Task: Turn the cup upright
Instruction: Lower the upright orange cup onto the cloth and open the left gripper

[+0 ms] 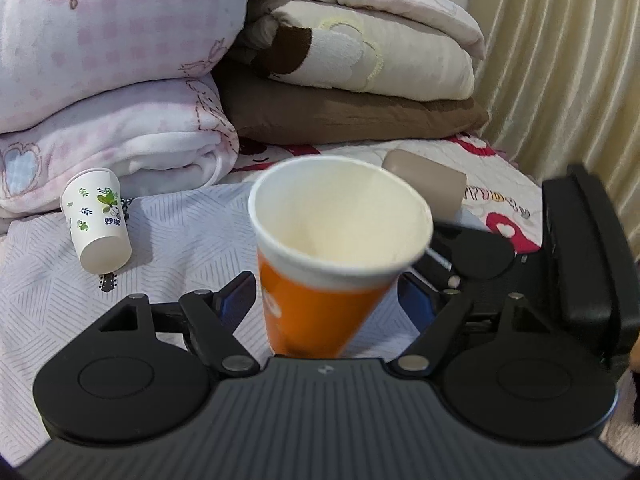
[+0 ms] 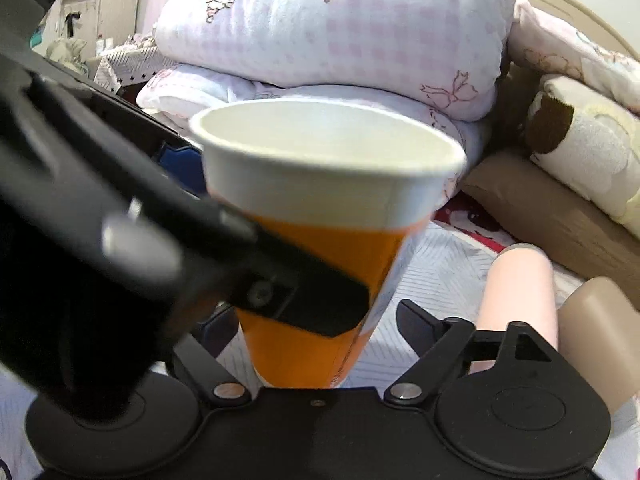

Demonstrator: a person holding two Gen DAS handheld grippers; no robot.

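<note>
1. Lying at the frame's left, the floral cup [image 1: 97,220] remains tipped over.
2. At centre, the orange cup [image 1: 328,256] sits mouth-up between the left gripper [image 1: 326,300]'s released fingers.
3. Lower right, the right gripper [image 2: 312,320] looks spread too; withdrawing should go straight, avoiding the cup wall.

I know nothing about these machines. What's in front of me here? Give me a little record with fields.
Main item: orange cup, mouth up, blurred
Left claw: fingers either side of the orange cup; contact unclear
Right claw: also straddles it; grip unclear
Nearby: floral cup beside pink blanket
Surface: patterned bed cover
</note>
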